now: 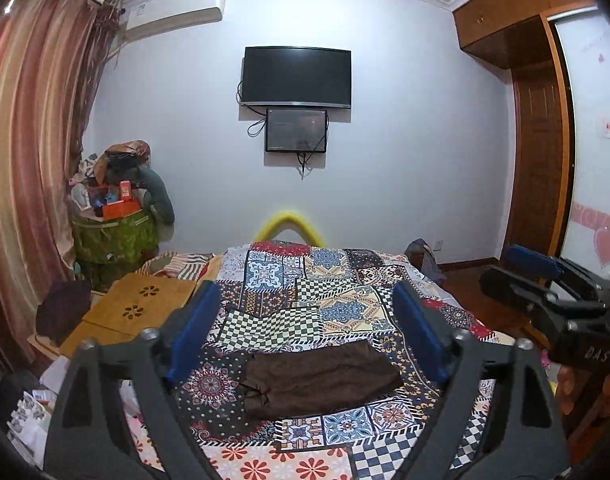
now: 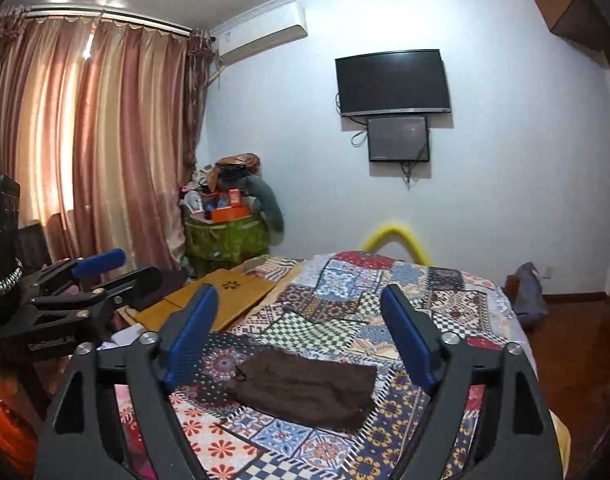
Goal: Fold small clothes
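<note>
The brown garment [image 1: 319, 380] lies folded into a compact rectangle on the patchwork bedspread [image 1: 305, 280], near the foot of the bed, with a drawstring end poking out at its left edge. Nothing touches it. The left hand-held gripper [image 1: 305, 332] hangs above and short of it, released, its blue pads wide apart with only bedspread between them. The right hand-held gripper [image 2: 301, 336] is likewise released and empty, raised over the same cloth.

The fold looks finished, so the risks lie in disturbing it. The cloth appears thin and limp; a pad dragging across the top layer would likely peel it open or skew the edges. The loose drawstring could snag on a fingertip. The soft bed gives under pressure, so a downward press might wrinkle bedspread and garment together. The wooden lap desk [image 1: 139, 300] to the left is well apart and poses little hazard.
</note>
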Demonstrator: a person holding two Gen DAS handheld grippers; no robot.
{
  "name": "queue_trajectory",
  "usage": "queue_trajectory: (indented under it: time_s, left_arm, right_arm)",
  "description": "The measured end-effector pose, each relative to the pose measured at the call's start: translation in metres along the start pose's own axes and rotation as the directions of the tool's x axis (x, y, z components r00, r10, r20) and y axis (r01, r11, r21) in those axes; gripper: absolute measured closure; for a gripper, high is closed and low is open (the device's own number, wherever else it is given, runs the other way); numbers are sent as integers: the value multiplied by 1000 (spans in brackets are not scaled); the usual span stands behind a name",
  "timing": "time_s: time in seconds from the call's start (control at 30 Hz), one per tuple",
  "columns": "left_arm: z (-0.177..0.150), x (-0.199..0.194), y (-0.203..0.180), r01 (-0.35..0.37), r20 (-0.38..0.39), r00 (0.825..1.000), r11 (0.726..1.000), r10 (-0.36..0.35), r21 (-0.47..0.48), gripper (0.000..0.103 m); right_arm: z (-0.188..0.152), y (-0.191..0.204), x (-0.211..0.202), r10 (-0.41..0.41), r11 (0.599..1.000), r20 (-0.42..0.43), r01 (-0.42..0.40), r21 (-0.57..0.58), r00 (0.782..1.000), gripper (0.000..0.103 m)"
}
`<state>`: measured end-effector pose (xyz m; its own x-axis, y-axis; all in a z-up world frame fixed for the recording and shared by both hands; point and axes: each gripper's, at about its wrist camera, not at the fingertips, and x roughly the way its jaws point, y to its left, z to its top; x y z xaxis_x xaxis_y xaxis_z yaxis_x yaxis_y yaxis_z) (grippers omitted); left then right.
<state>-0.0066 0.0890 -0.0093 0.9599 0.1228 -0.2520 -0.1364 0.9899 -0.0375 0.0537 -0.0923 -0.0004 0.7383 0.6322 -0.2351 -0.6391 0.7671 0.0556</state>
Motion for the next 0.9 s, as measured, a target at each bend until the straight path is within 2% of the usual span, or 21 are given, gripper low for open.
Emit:
queue_trajectory:
  time_s: [0.07,0.13,0.2,0.9]
  left_arm:
    - [-1,-2,1,-5,7,1000,1000,5,-2,6]
    - [-2,-4,0,-12,17,1000,1000,12,7,3]
    - [-4,-8,-2,-13,24,1000,1000,13,8,1]
    - [-10,-3,2,-21,-6,1000,1000,21,-24,0]
  right_arm:
    - [-1,0,-2,-17,1000,-2,17,-2,1000,6]
    - [-1,0,-3,-35,999,6,36,-4,999,0]
    - [-1,0,-7,-49,999,6,49,-11,999,0]
    - [-5,4,-11,-42,999,-11,42,5,999,0]
